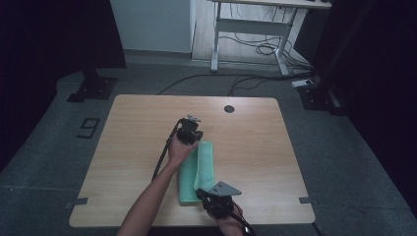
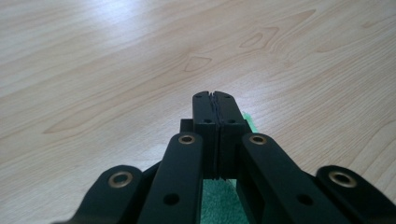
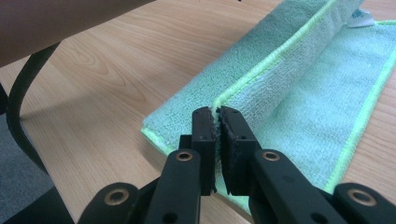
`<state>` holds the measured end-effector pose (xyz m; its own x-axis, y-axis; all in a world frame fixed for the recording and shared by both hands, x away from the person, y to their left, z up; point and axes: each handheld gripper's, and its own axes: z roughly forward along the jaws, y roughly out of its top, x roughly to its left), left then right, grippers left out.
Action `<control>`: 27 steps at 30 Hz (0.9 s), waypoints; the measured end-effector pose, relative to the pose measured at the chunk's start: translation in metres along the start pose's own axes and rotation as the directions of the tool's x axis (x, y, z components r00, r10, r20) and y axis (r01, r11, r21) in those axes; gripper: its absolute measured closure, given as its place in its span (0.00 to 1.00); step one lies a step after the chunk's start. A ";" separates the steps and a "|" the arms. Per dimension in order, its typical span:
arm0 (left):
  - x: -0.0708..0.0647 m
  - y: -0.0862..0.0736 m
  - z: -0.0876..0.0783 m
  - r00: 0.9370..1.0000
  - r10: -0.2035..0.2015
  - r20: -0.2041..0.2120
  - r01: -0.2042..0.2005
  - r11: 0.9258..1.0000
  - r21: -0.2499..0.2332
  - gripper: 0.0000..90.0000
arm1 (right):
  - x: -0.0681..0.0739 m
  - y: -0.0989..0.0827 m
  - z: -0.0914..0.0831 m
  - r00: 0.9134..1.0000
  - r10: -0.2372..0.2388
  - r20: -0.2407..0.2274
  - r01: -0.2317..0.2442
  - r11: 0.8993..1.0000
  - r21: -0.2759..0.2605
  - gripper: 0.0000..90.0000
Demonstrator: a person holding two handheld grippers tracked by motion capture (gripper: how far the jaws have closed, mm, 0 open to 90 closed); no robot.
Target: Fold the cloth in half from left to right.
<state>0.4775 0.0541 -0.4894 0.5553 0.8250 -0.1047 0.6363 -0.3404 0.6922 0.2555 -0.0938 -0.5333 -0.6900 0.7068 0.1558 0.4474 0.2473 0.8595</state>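
Note:
A green microfibre cloth (image 1: 205,169) with a lime hem lies near the front middle of the wooden table (image 1: 255,128), one long layer lifted and folded over the rest. At its far end, my left gripper (image 1: 192,137) has its jaws pressed together (image 2: 215,95); cloth (image 2: 219,205) shows under them and a green sliver peeks out beside the tip. My right gripper (image 1: 202,194) is at the near end. In the right gripper view it (image 3: 217,111) is shut on the hemmed edge of the raised layer of the cloth (image 3: 303,93).
A round cable hole (image 1: 229,108) sits near the table's far edge. The left gripper's black cable (image 1: 162,157) trails along the person's forearm (image 1: 147,201). A white desk frame (image 1: 251,29) and floor cables stand beyond the table. Bare wood surrounds the cloth.

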 end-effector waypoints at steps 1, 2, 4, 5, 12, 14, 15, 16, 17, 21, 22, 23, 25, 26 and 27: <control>0.000 0.000 0.000 1.000 0.000 0.000 0.000 1.000 0.000 0.99 | 0.000 0.000 0.000 1.000 0.000 0.000 0.000 1.000 0.000 0.94; -0.001 0.000 0.002 1.000 0.000 0.001 0.000 1.000 0.003 0.99 | 0.000 -0.001 0.000 1.000 0.001 0.002 -0.001 1.000 0.001 0.94; -0.003 -0.001 0.005 1.000 0.006 0.006 -0.006 1.000 0.009 0.99 | -0.003 -0.005 -0.001 1.000 0.007 0.003 -0.007 1.000 0.009 0.94; -0.005 -0.001 0.007 1.000 0.005 0.006 -0.005 1.000 0.010 0.99 | -0.004 -0.006 -0.001 1.000 0.009 0.005 -0.009 1.000 0.013 0.93; -0.007 -0.002 0.015 1.000 0.008 0.001 -0.008 1.000 0.021 0.99 | -0.010 -0.012 -0.002 1.000 0.024 0.016 -0.024 0.999 0.028 0.92; -0.007 -0.002 0.017 1.000 0.007 -0.002 -0.007 1.000 0.020 0.99 | -0.011 -0.013 -0.002 0.999 0.026 0.019 -0.027 0.999 0.030 0.92; -0.007 -0.002 0.017 1.000 0.006 -0.003 -0.006 1.000 0.018 0.99 | -0.011 -0.013 -0.003 0.999 0.028 0.021 -0.028 0.999 0.030 0.92; -0.007 -0.001 0.017 1.000 0.005 -0.003 -0.005 1.000 0.020 0.99 | -0.011 -0.013 -0.003 0.999 0.030 0.024 -0.030 0.999 0.031 0.92; -0.007 -0.001 0.017 1.000 0.005 -0.003 -0.005 1.000 0.020 0.99 | -0.011 -0.013 -0.003 0.999 0.030 0.024 -0.030 0.999 0.031 0.92; -0.008 0.000 0.020 1.000 0.009 -0.006 -0.009 1.000 0.024 0.99 | -0.013 -0.014 -0.004 0.999 0.044 0.030 -0.045 0.999 0.029 0.92; -0.008 0.000 0.022 1.000 0.005 -0.006 -0.004 1.000 0.026 0.99 | -0.014 -0.014 -0.005 0.998 0.049 0.036 -0.050 0.998 0.027 0.92; -0.008 0.000 0.022 1.000 0.005 -0.006 -0.004 1.000 0.026 0.99 | -0.015 -0.014 -0.005 0.998 0.052 0.039 -0.053 0.998 0.030 0.91; -0.008 0.000 0.024 1.000 0.005 -0.006 -0.005 1.000 0.026 0.99 | -0.015 -0.015 -0.005 0.998 0.053 0.043 -0.055 0.998 0.031 0.91; -0.009 -0.001 0.027 1.000 0.005 -0.006 -0.005 1.000 0.030 0.99 | -0.016 -0.016 -0.004 0.997 0.053 0.048 -0.055 0.998 0.038 0.91; -0.009 -0.001 0.027 1.000 0.005 -0.006 -0.005 1.000 0.030 0.99 | -0.016 -0.016 -0.004 0.997 0.053 0.048 -0.055 0.998 0.038 0.91</control>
<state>0.4861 0.0349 -0.5081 0.5551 0.8261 -0.0971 0.6494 -0.3574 0.6712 0.2572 -0.1122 -0.5473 -0.6373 0.7499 0.1776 0.5057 0.2331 0.8307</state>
